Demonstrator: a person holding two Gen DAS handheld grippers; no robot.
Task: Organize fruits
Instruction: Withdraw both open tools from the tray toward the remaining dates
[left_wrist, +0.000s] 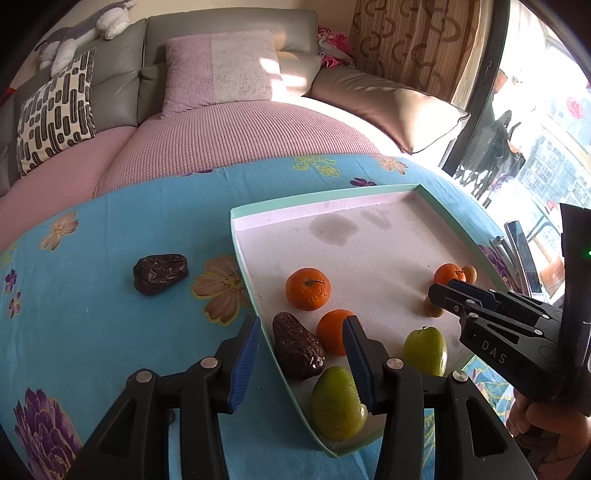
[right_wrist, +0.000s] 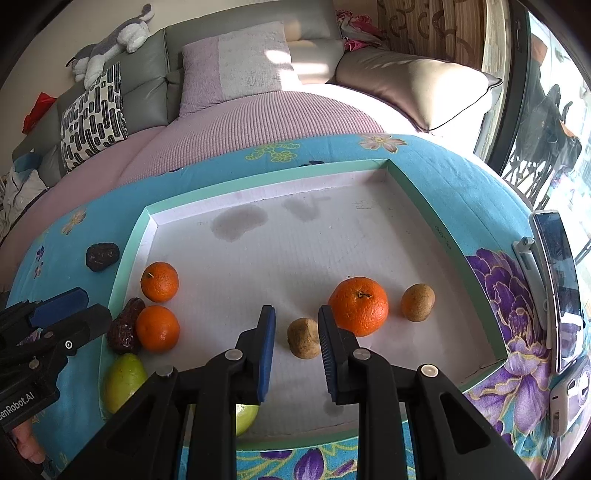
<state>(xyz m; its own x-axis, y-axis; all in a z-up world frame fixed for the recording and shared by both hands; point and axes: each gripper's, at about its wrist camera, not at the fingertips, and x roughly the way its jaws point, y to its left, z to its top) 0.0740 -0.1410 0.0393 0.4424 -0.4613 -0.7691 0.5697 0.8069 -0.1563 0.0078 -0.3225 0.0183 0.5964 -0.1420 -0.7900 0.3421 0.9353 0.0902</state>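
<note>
Floral blue worktop (left_wrist: 110, 332), left gripper (left_wrist: 301, 363) fingers apart, right gripper (right_wrist: 297, 349) marked "DAS", fingers apart around brown fruit (right_wrist: 303, 338)

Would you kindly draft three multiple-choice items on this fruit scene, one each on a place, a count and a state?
1. Where is the dark wrinkled fruit that lies alone?
A. in the tray
B. on the blue cloth, left of the tray
C. on the sofa

2. How many oranges lie in the tray?
A. three
B. one
C. five

3. How is the right claw?
A. shut on an orange
B. holding a phone
C. open, a small brown fruit between its fingers

Answers:
1 B, it rests on the flowered blue cloth outside the rim.
2 A, two sit near the left wall and one sits further right.
3 C, gaps show on both sides of the fruit.
</note>
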